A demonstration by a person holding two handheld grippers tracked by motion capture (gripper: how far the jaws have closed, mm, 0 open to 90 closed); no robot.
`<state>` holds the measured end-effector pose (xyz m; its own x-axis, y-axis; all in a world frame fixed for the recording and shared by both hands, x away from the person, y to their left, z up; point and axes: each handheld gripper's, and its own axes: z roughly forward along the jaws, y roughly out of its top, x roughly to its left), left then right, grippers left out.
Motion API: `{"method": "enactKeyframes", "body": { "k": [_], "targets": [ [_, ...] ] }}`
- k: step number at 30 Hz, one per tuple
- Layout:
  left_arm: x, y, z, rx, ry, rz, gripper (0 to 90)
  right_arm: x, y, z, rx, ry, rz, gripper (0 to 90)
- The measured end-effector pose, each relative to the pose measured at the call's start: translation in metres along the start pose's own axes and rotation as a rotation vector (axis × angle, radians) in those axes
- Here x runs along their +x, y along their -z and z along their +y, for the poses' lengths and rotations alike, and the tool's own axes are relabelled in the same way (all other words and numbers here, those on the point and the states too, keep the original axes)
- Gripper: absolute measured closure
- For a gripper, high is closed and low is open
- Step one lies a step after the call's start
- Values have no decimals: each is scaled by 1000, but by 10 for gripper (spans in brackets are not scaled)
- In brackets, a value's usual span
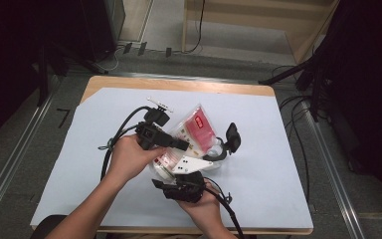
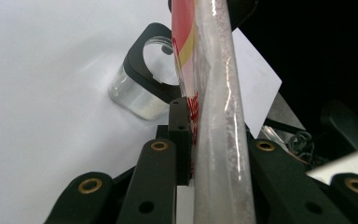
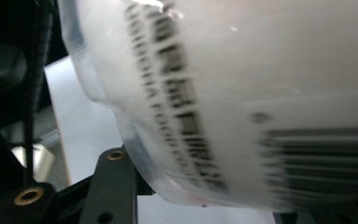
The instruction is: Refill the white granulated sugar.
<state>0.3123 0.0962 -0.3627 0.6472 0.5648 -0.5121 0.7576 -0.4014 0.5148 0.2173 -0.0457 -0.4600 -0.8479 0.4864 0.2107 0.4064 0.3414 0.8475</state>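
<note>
Both grippers grasp the food pouch [image 1: 195, 130] mid-bench, left gripper [image 1: 181, 144] clenched on its edge, right gripper [image 1: 171, 175] on its body; next, probably pouring into the clear container [image 2: 140, 91].

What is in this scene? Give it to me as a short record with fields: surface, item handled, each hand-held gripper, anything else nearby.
surface: wooden table covered by a white sheet
item handled: clear pouch with a red label, lifted off the sheet
left hand-held gripper: jaws clamped on the pouch's edge
right hand-held gripper: at the pouch's near end, pouch close over its jaws; grip unclear
nearby: clear jar with a black flip lid, on the sheet beside the pouch
</note>
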Motion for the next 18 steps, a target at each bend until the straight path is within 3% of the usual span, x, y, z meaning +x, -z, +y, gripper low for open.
{"method": "enactKeyframes", "body": {
  "k": [6, 11, 18],
  "targets": [
    [-4, 1, 13, 21, 12, 10, 798, 0, 2, 10, 13, -9, -35, 591],
    [-11, -2, 19, 19, -7, 27, 776, -3, 0, 15, -3, -23, -14, 594],
    [-11, -6, 16, 25, -22, 29, 756, -4, -2, 13, 1, -59, 31, 601]
  ]
}}
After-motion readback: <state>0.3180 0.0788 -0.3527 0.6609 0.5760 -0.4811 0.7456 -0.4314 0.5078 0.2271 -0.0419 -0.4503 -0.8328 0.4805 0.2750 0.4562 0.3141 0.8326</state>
